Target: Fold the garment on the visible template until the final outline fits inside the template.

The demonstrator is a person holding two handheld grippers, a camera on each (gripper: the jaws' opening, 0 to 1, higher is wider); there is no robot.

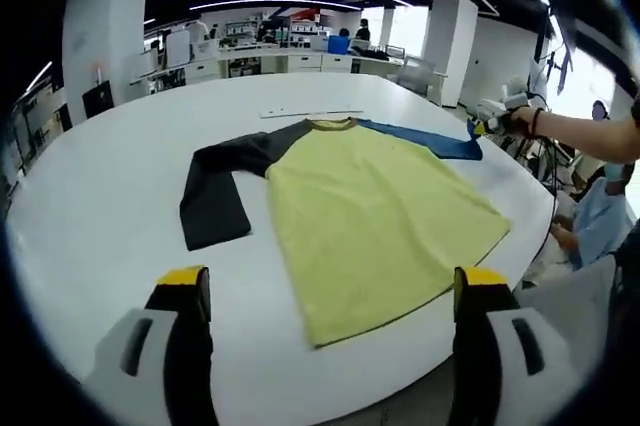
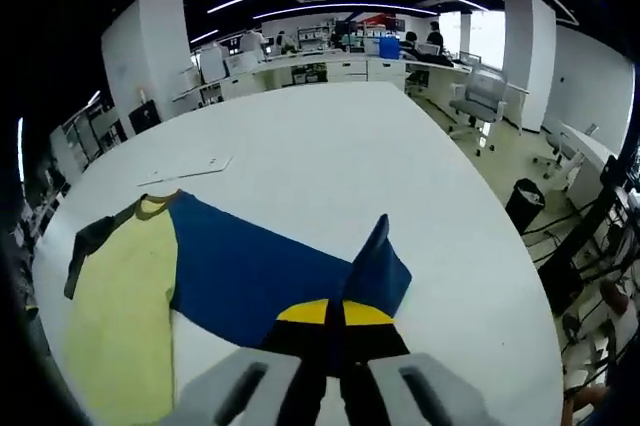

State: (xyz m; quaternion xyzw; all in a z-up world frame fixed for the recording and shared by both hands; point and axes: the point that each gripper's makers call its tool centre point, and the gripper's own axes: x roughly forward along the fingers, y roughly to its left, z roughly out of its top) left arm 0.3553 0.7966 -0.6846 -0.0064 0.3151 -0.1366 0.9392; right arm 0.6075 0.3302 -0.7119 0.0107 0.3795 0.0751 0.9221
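Pinched between closed right gripper [image 2: 335,318] jaws — blue sleeve [image 2: 260,271] of shirt [image 1: 375,211]; left gripper [image 1: 330,291] open, hovering. First fold underway — next, carry sleeve inward across yellow body.

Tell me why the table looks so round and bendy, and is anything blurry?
Left gripper view: the fisheye lens curves the white table; the shirt looks sharp. Right gripper view: same bending, and the right gripper, pinching the blue sleeve, looks soft up close.

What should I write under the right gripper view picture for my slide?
The right gripper, shut on the shirt's blue sleeve, lifts its cuff off the white table.
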